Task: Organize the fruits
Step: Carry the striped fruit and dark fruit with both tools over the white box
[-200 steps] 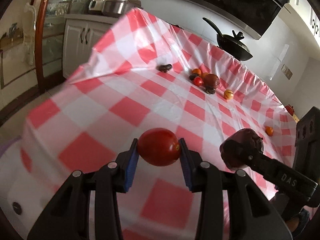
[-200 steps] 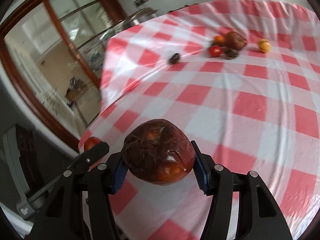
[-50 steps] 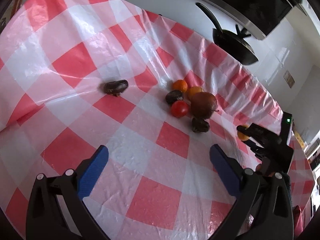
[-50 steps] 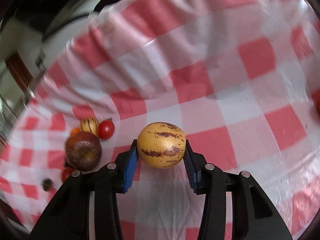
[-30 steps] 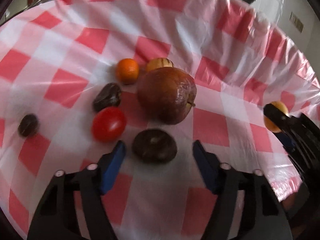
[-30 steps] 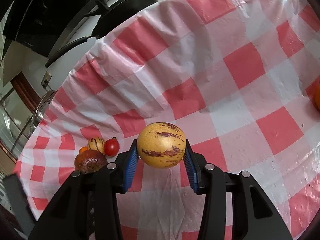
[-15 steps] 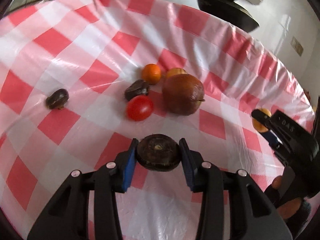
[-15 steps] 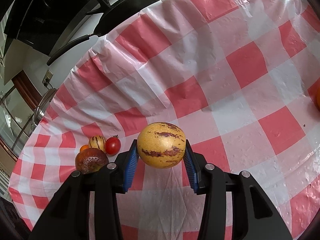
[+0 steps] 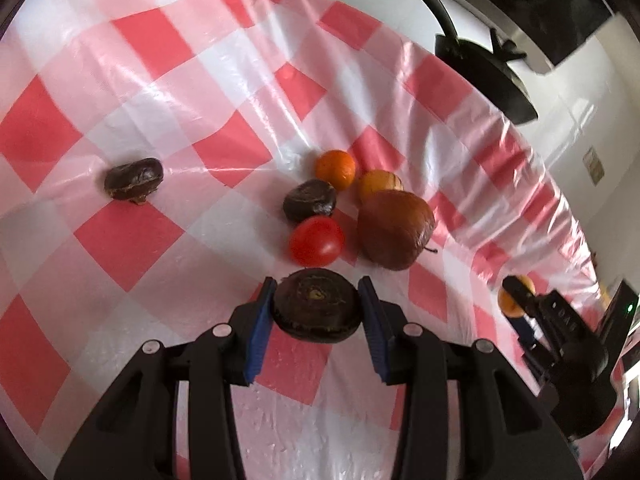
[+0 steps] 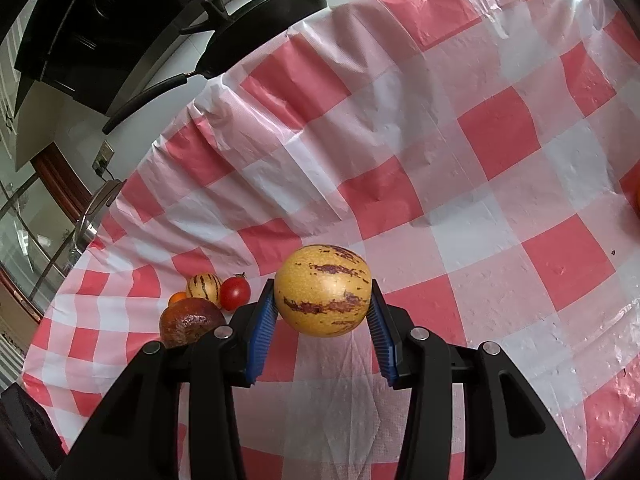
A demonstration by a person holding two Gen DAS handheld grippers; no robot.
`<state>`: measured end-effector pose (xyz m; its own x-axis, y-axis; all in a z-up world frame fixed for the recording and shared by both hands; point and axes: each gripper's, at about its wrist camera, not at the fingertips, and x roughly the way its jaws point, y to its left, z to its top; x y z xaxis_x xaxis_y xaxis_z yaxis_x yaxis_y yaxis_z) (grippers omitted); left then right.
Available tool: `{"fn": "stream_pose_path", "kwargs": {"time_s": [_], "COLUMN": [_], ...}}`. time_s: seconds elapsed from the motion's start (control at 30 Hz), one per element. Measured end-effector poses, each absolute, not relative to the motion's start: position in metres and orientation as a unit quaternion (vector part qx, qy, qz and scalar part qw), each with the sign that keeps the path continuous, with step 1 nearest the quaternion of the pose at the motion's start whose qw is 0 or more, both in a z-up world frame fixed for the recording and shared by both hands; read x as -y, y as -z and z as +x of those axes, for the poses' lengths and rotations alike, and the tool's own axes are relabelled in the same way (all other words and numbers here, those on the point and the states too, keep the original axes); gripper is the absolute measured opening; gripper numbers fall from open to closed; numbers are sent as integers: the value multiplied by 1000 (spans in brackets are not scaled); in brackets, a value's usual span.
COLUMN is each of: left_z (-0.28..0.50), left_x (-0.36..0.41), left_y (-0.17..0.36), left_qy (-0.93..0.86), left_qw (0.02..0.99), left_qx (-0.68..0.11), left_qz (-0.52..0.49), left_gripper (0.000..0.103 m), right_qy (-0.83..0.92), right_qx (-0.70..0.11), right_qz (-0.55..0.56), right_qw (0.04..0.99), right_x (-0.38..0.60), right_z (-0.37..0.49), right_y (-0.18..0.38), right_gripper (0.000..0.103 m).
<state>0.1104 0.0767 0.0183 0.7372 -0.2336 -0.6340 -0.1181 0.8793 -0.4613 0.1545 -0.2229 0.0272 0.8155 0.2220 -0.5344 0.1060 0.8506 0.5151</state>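
The left gripper (image 9: 317, 312) has its blue pads pressed on either flank of a dark, wrinkled fruit (image 9: 316, 308) — flat and disc-like, with a pale stem scar facing up. It looks light and a little soft, the shrivelled skin likely to give under pressure, so a gentle pinch across its widest part, as now, seems the right hold; squeezed harder it could bruise or split. From this view I cannot tell for certain whether it is lifted clear of the checked tablecloth (image 9: 132, 240) or resting on it.

Just beyond it lies the cluster: a red tomato (image 9: 317, 241), a large brown apple (image 9: 394, 229), another dark fruit (image 9: 310, 201), a small orange (image 9: 335, 169) and a yellow fruit (image 9: 379, 184) partly behind the apple. One more dark fruit (image 9: 134, 179) sits well apart to the left.

The right gripper (image 10: 322, 308) pinches a yellow melon with purple streaks (image 10: 323, 295) at its equator. This one looks firm, smooth and rounder — likelier to slip than to crush, so the pads belong on the widest line. It appears held above the cloth, off to the side of the cluster.
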Motion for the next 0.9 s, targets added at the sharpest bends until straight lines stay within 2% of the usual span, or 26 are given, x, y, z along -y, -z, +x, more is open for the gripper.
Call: {"fn": "stream_pose_path", "kwargs": {"time_s": [0.13, 0.27, 0.5, 0.67, 0.9], "left_z": [99, 59, -56, -117, -169], "left_x": [-87, -103, -131, -149, -175], "left_y": [-22, -26, -44, -52, -45], "left_qy": [34, -3, -62, -81, -107], "left_qw": [903, 903, 927, 935, 932], "left_qx": [-331, -317, -288, -299, -314], "left_qz": [-273, -289, -230, -173, -147], "left_gripper": [42, 42, 42, 42, 42], "right_qy": [-50, -97, -163, -199, -242], "right_qx": [-292, -332, -337, -375, -379], "right_qz": [284, 274, 306, 267, 159], "right_qw": [912, 897, 875, 865, 879], "right_x": [226, 218, 182, 129, 69], "right_z": [151, 150, 56, 1, -65], "right_y": [-28, -26, -28, -31, -45], "right_gripper": [44, 44, 44, 44, 44]}}
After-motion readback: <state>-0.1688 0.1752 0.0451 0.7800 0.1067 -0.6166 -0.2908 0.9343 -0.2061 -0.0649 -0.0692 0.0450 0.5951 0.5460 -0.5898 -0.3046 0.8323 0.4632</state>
